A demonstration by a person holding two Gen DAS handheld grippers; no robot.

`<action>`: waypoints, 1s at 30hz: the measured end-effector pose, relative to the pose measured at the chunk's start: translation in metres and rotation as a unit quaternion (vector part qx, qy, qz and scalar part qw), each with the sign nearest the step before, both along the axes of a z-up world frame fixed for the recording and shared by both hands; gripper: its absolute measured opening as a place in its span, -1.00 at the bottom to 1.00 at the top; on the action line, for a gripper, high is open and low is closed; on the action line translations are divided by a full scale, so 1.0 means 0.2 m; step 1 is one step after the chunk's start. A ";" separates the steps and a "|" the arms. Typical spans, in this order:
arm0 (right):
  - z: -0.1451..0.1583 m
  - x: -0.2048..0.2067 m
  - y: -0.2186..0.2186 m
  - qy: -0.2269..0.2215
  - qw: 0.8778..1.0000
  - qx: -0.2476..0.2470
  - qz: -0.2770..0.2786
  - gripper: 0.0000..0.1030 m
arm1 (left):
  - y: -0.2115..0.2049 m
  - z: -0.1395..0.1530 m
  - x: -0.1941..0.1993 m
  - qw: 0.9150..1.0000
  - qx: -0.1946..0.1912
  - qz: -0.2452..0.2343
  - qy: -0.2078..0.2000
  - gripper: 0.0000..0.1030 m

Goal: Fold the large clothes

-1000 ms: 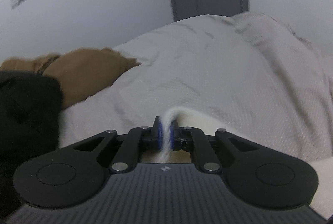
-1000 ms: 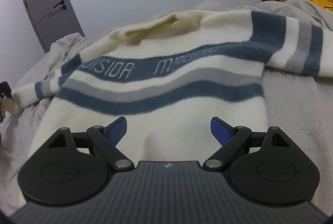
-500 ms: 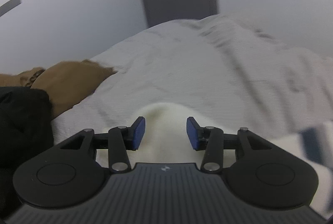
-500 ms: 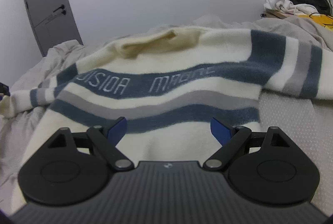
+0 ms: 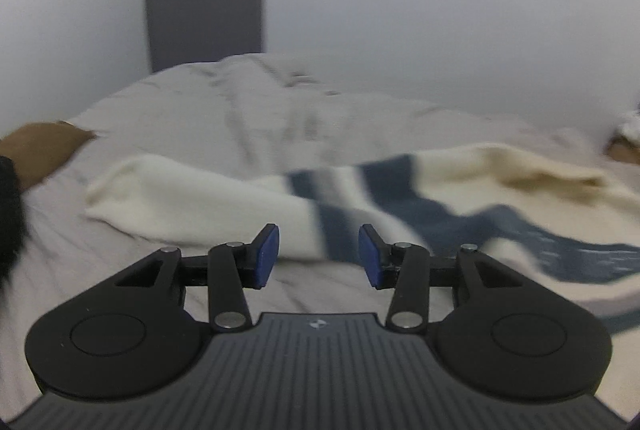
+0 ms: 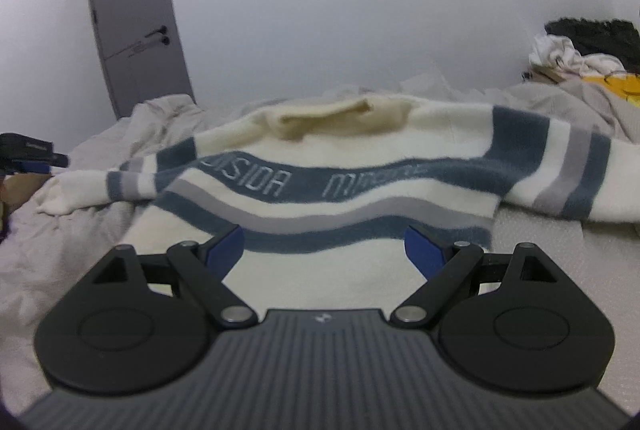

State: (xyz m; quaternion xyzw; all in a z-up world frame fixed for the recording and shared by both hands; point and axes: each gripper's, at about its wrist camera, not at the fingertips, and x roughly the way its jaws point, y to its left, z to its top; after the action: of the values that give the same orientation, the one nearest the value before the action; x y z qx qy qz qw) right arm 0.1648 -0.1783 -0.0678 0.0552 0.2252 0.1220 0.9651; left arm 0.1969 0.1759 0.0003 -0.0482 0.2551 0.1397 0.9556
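Looking at it, your sweater (image 6: 320, 198) lies flat and unfolded on the bed (image 6: 72, 230); left gripper (image 5: 319, 255) half open, right gripper (image 6: 324, 250) wide, both empty.

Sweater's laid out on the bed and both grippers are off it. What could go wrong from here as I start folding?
1. The sweater lies on a rumpled bedsheet; a low pinch may catch sheet along with the knit.
2. The near sleeve is bunched and angled, not flat, so folding it in may leave a lump.
3. The left gripper and right gripper are both open and empty; the thick fuzzy knit could slip from a shallow grip.
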 end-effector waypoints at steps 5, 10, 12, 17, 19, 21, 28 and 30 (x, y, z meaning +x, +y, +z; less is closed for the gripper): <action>0.05 -0.10 -0.02 -0.022 1.000 0.003 0.007 0.72 | -0.29 -0.04 -0.23 0.998 -0.045 -0.034 -0.010 -0.03; 0.08 -0.21 -0.01 -0.034 0.999 0.005 0.008 0.72 | -0.49 -0.07 -0.47 0.996 -0.053 -0.063 -0.018 -0.03; 0.09 -0.25 -0.01 -0.037 0.999 0.001 0.004 0.72 | -0.56 -0.08 -0.57 0.995 -0.063 -0.072 -0.027 -0.03; 0.10 -0.37 -0.02 -0.024 1.000 0.013 -0.002 0.72 | -0.66 -0.12 -0.78 0.992 -0.071 -0.098 -0.034 -0.03; 0.10 -0.42 -0.02 -0.020 1.000 0.009 -0.003 0.72 | -0.69 -0.13 -0.84 0.991 -0.079 -0.106 -0.035 -0.03; 0.10 -0.47 0.00 -0.024 1.000 -0.007 -0.002 0.72 | -0.73 -0.14 -0.89 0.990 -0.078 -0.115 -0.033 -0.03; 0.16 -0.51 0.05 -0.019 1.000 -0.025 0.005 0.72 | -0.82 -0.07 -0.86 0.988 -0.048 -0.144 -0.035 -0.03; 0.18 -0.49 0.06 -0.018 0.999 -0.029 0.005 0.72 | -0.83 -0.05 -0.80 0.987 -0.048 -0.149 -0.035 -0.03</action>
State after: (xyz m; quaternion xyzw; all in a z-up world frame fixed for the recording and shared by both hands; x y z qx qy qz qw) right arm 0.0675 -0.1670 -0.0316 0.0238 0.2114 0.1209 0.9696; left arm 0.0368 0.0095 -0.0091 -0.0600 0.2322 -0.0183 0.9707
